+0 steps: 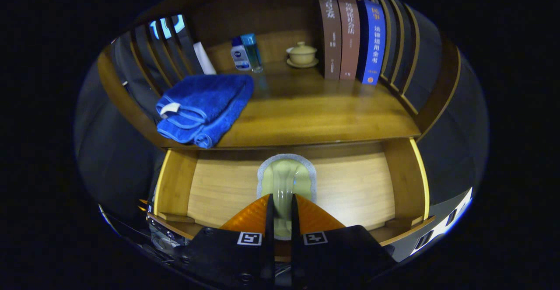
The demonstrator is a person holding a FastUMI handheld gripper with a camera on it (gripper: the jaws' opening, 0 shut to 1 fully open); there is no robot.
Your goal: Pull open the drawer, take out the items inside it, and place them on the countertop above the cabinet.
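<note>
The tongs (pixel 280 220) clamp the green scrubber (pixel 285 180) in the open drawer (pixel 350 185); next, lift it onto the tabletop (pixel 315 115).

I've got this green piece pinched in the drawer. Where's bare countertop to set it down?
The gripper is shut on the green piece in the open drawer. Free: the countertop middle and front, between the blue towel and books. Crowded: the back, with bottles and lidded cup.
</note>
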